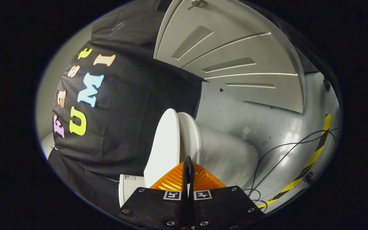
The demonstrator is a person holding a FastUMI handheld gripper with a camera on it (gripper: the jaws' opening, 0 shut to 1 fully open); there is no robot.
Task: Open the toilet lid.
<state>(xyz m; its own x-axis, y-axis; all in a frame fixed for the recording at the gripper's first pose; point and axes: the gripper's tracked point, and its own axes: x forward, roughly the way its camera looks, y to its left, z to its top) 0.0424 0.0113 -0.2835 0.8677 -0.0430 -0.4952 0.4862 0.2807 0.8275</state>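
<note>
The view is rolled on its side, so the white toilet lies sideways. Its lid is a flat white oval, lifted a little off the seat, with a narrow gap showing between them at the rim. The bowl bulges beyond the seat. My gripper is shut, its fingers pressed together with nothing between them. Their tips rest at the seam between lid and seat, close to the rim. Whether they touch the lid's edge is unclear.
The white tank sits just beside the fingers, against the black cloth wall. A grey panelled door stands beyond the toilet. Black cables and yellow-black tape run over the grey floor.
</note>
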